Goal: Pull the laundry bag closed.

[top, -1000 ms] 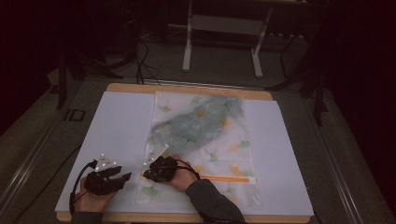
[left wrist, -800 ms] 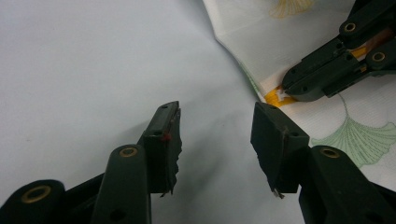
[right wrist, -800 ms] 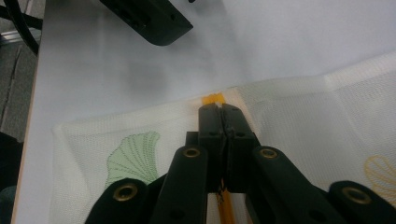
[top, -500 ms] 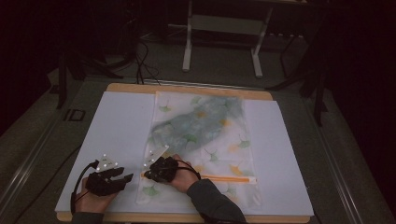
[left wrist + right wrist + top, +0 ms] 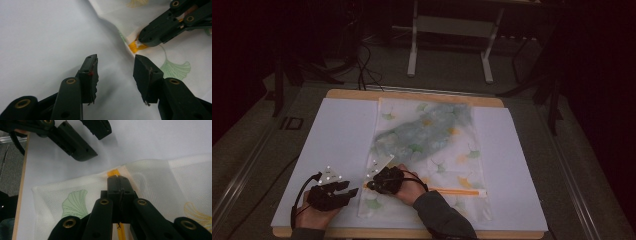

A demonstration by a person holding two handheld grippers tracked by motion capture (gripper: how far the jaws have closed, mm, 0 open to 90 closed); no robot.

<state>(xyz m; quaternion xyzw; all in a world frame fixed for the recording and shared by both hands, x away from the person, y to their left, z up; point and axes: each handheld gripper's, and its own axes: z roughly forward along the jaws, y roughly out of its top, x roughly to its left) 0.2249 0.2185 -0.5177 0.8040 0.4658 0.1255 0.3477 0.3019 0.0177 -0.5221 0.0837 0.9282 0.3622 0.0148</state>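
1. The jaws of the right gripper are closed tight on the orange zipper strip at the near left edge of a white bag printed with green and orange leaves.
2. The jaws of the left gripper stand wide apart with nothing between them; they have just been closing slightly.
3. The left gripper rests on the white sheet covering the desk, just beside the bag's left edge.
4. The bag lies flat along the middle of the desk, with greenish cloth inside its far half.
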